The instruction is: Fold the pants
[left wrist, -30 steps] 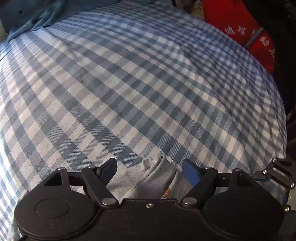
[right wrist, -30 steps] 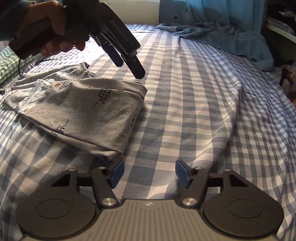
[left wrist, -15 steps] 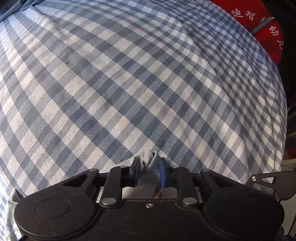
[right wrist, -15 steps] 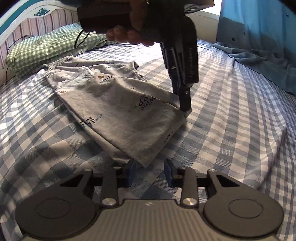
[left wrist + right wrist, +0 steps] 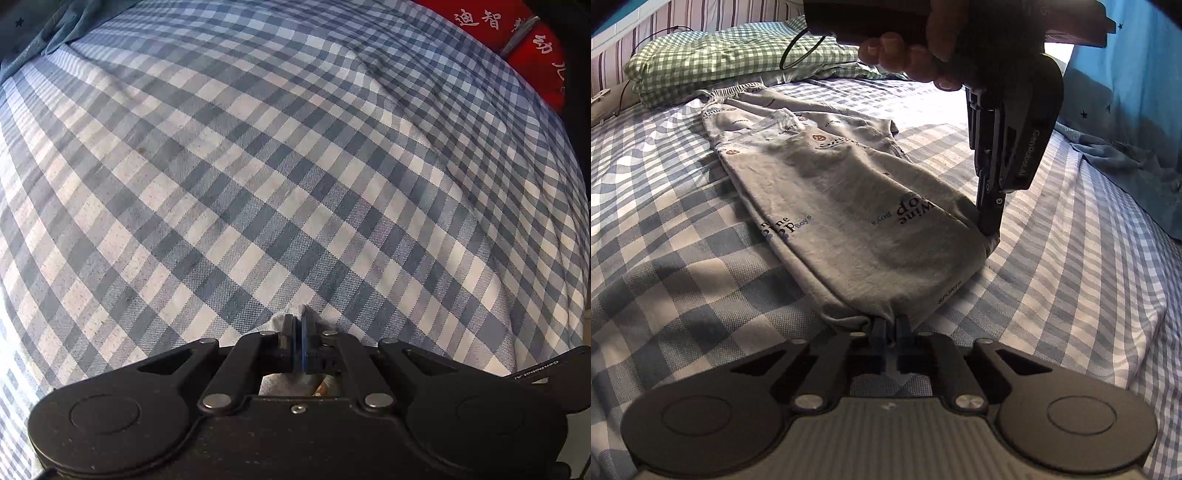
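Grey printed pants (image 5: 849,206) lie folded lengthwise on the checked bed sheet (image 5: 1052,295), waistband toward the pillow. My right gripper (image 5: 892,326) is shut on the near corner of the leg hem, which bunches between its pads. In the right wrist view my left gripper (image 5: 990,236), held by a hand (image 5: 912,55), points steeply down and pinches the far hem corner. In the left wrist view my left gripper (image 5: 300,325) is shut on a small fold of grey pants cloth (image 5: 280,322); the rest of the pants is hidden under it.
A green checked pillow (image 5: 731,59) lies at the head of the bed by a striped headboard. A blue cloth (image 5: 1126,162) is heaped at the right side. A red printed item (image 5: 524,48) sits past the bed's edge. Open sheet (image 5: 258,166) stretches ahead of the left gripper.
Both grippers went from open to shut on the pants' hem corners. The right gripper rolled and came closer to the near corner; the left gripper settled onto the far corner.
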Demonstrator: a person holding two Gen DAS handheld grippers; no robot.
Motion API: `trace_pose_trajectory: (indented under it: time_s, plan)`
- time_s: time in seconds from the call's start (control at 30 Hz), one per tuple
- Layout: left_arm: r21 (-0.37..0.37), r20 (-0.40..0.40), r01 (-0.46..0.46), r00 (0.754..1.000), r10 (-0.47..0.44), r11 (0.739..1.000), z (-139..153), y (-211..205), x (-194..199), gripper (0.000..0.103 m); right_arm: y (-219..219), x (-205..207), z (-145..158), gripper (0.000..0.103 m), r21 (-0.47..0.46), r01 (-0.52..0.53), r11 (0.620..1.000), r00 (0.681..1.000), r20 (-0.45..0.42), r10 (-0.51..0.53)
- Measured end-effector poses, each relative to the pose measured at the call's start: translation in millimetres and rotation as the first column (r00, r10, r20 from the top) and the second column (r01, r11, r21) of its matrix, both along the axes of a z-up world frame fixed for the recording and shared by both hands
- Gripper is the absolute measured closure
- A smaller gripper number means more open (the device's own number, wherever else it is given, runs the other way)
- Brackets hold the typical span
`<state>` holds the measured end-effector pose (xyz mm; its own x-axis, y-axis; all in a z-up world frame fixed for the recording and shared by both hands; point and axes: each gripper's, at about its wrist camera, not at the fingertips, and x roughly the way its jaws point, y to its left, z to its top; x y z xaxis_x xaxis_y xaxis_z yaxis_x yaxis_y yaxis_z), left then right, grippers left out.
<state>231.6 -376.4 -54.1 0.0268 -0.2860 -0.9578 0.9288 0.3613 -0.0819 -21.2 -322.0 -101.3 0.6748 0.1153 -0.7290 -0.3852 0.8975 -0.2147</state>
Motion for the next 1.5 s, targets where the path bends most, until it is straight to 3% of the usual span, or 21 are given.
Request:
trace_pose_trajectory:
  time_s: [0.4,0.57,0.67,0.7,0.73,0.77,0.83,0.87,0.97,1.0,1.07,1.23,1.37,1.43,1.5]
  plan:
    - [-0.055,0.018,-0.023,1.000,0.024,0.998,10,6,-4,0.102,-1,-13,23,0.103,0.033,-0.179,0.983,0.981,-0.069,0.181]
    - [-0.069,0.020,-0.042,0.999,0.043,0.997,5,8,-7,0.102,-1,-16,26,0.103,0.033,-0.183,0.983,0.979,-0.085,0.185]
    - [-0.101,-0.016,-0.109,0.994,0.108,0.989,0,12,0,0.100,-7,-13,23,0.102,0.025,-0.115,0.993,0.988,-0.100,0.117]
    - [-0.122,-0.039,-0.145,0.989,0.141,0.982,-1,15,4,0.097,-11,-13,23,0.099,0.015,-0.078,0.997,0.992,-0.096,0.079]
    - [-0.141,-0.059,-0.176,0.984,0.169,0.974,0,18,6,0.087,-15,-12,23,0.096,0.014,-0.034,0.999,0.995,-0.095,0.036]
    - [-0.158,-0.072,-0.201,0.979,0.192,0.967,3,21,8,0.081,-19,-12,25,0.088,0.028,0.003,1.000,0.995,-0.100,0.000]
    - [-0.186,-0.081,-0.235,0.971,0.224,0.954,9,27,7,0.056,-30,-11,27,0.065,0.086,0.072,0.994,0.991,-0.119,-0.062]
    - [-0.200,-0.076,-0.243,0.970,0.233,0.949,13,31,6,0.052,-33,-12,29,0.053,0.108,0.084,0.991,0.990,-0.121,-0.070]
    - [-0.234,-0.055,-0.263,0.965,0.258,0.936,25,48,-2,0.039,-26,-14,29,0.048,0.116,0.076,0.990,0.990,-0.128,-0.061]
    - [-0.240,-0.043,-0.276,0.961,0.274,0.931,28,56,-4,0.031,-22,-14,28,0.047,0.120,0.073,0.990,0.990,-0.130,-0.057]
    - [-0.247,-0.015,-0.316,0.946,0.322,0.916,32,75,-9,0.022,-12,-12,26,0.047,0.117,0.073,0.990,0.991,-0.120,-0.059]
    - [-0.216,0.023,-0.467,0.876,0.482,0.857,29,143,-15,0.020,11,-4,11,0.047,0.083,0.204,0.975,0.976,-0.091,-0.197]
    - [-0.179,0.019,-0.583,0.803,0.596,0.792,21,199,-20,0.020,21,1,1,0.047,0.090,0.364,0.927,0.931,-0.059,-0.360]
    - [-0.153,0.016,-0.617,0.780,0.626,0.772,14,223,-22,0.020,22,1,2,0.046,0.094,0.444,0.891,0.896,-0.034,-0.443]
    - [-0.132,0.010,-0.636,0.766,0.643,0.760,9,240,-24,0.020,21,-1,1,0.038,0.109,0.524,0.845,0.851,-0.017,-0.525]
